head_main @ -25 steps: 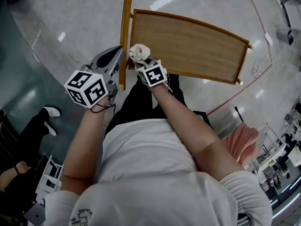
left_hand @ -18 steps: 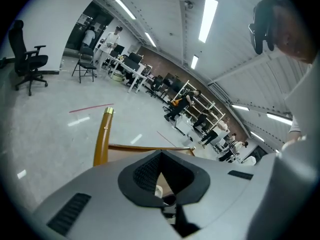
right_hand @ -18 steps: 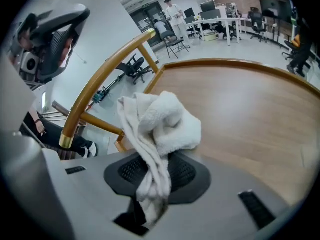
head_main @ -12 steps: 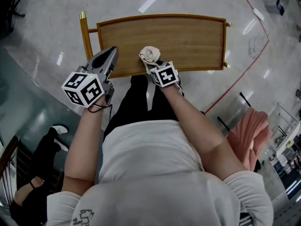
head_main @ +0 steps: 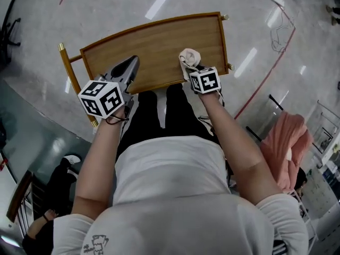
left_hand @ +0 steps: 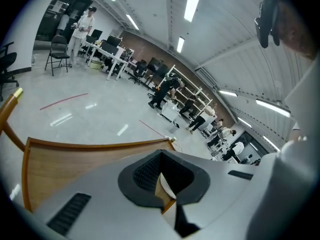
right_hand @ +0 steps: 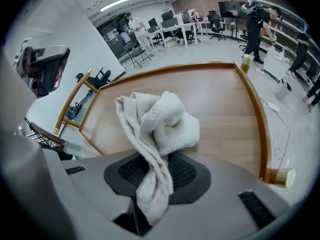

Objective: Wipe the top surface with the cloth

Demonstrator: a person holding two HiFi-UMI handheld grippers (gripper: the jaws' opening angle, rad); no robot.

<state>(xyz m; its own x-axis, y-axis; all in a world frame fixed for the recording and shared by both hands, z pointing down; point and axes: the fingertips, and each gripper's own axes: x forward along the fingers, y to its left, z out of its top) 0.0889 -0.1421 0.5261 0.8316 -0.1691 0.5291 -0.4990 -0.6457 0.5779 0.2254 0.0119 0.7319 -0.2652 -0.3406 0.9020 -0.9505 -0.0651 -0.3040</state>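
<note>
Only its own view shows the right gripper (right_hand: 156, 184) pinching the cloth (right_hand: 161, 119). Head view puts it at the top surface's (head_main: 154, 47) 4 o'clock, with the closed, empty left gripper (head_main: 127, 70) at 7 o'clock.

Your right gripper (right_hand: 152, 179) is swallowing the lower end of the cloth (right_hand: 162, 121), which is passing out of sight at the near edge of the wooden top (right_hand: 210, 104). The body of your left gripper (left_hand: 162, 184) is covering that same near edge. People (left_hand: 165, 86) beyond the top's far rim are showing too small to tell apart.
</note>
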